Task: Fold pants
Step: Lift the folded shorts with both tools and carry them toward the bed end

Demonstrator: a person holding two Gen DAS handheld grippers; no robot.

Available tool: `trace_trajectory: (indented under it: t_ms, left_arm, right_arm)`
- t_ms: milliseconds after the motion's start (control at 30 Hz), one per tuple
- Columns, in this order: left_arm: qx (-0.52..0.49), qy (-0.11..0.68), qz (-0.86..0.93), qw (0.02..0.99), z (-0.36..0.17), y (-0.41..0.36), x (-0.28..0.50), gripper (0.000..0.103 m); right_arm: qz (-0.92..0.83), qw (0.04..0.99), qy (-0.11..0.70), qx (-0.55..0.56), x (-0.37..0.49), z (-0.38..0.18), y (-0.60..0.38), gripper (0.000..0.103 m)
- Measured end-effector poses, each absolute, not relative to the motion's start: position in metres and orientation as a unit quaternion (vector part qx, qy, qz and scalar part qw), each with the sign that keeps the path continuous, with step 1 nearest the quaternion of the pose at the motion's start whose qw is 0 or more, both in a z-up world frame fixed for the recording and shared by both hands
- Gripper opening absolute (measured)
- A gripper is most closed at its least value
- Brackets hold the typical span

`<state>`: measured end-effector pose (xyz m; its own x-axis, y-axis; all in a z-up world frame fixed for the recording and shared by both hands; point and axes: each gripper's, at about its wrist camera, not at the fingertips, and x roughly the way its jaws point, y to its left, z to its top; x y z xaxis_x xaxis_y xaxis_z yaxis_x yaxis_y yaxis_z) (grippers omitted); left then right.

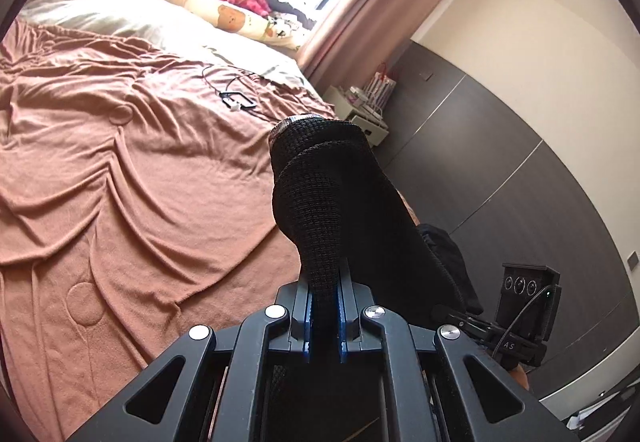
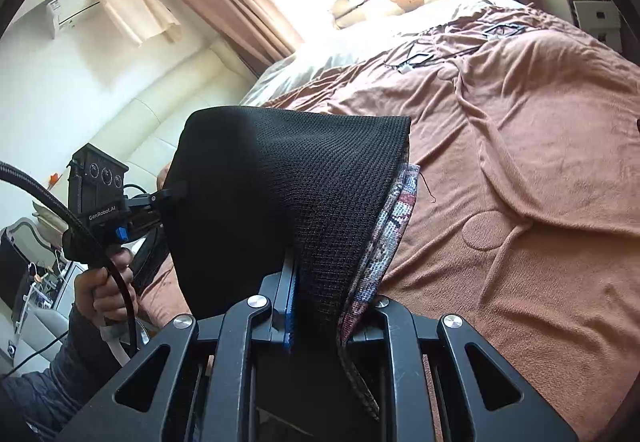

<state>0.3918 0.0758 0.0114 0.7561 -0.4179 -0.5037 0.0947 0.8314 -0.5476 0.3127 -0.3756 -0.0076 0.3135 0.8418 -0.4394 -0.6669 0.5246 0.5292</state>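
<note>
The black knit pants point(image 1: 340, 201) hang in the air above the bed, stretched between both grippers. My left gripper point(image 1: 325, 306) is shut on one bunched black edge. My right gripper point(image 2: 316, 306) is shut on the other edge, where a patterned grey-red lining point(image 2: 394, 226) shows. In the right wrist view the pants point(image 2: 280, 193) spread wide towards the left gripper point(image 2: 168, 197), held in a hand. In the left wrist view the right gripper point(image 1: 460, 318) grips the fabric at the lower right.
A bed with a wrinkled brown blanket point(image 1: 120, 161) lies below. Black cables and small frames point(image 1: 236, 99) lie on it near the pillows point(image 1: 120, 13). A bedside cabinet point(image 1: 360, 109) stands by the grey wall panels. Curtains and a bright window are behind.
</note>
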Motion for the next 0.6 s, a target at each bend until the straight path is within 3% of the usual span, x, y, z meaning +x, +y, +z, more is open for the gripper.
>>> trace_trajectory:
  t_ms: [600]
  left_arm:
    - [-0.203,0.269,-0.213,0.917,0.101,-0.012,0.365,0.01]
  right_arm:
    - [0.435,0.854,0.265,0.109,0.242,0.071,-0.48,0.014]
